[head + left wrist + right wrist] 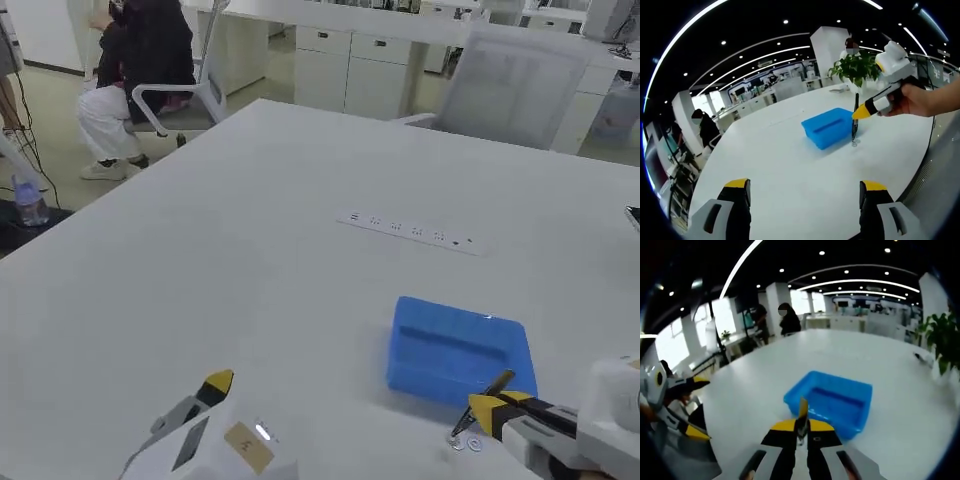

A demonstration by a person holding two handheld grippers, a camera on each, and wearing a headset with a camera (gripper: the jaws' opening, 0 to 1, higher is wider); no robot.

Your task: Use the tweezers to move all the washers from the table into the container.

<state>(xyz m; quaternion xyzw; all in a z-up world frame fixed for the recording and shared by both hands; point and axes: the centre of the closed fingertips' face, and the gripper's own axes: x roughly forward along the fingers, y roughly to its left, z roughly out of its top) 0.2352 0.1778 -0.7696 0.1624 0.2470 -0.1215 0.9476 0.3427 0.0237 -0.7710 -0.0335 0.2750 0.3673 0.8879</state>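
Observation:
A blue container (455, 350) sits on the white table (250, 260), near its front right. My right gripper (492, 404) is shut on the tweezers (466, 425), which point down to small washers (466, 443) on the table just in front of the container. In the right gripper view the yellow-tipped jaws (801, 426) pinch the tweezers (803, 410), with the container (832, 400) just beyond. My left gripper (805, 200) stands open with nothing in it, facing the container (829, 127), the tweezers (855, 120) and a washer (854, 144). It sits low at the front left (215, 385).
A power strip (410, 232) is set into the table behind the container. Office chairs (175, 100) stand at the far edge, and a person sits at the far left. A potted plant (855, 67) stands at the table's far end.

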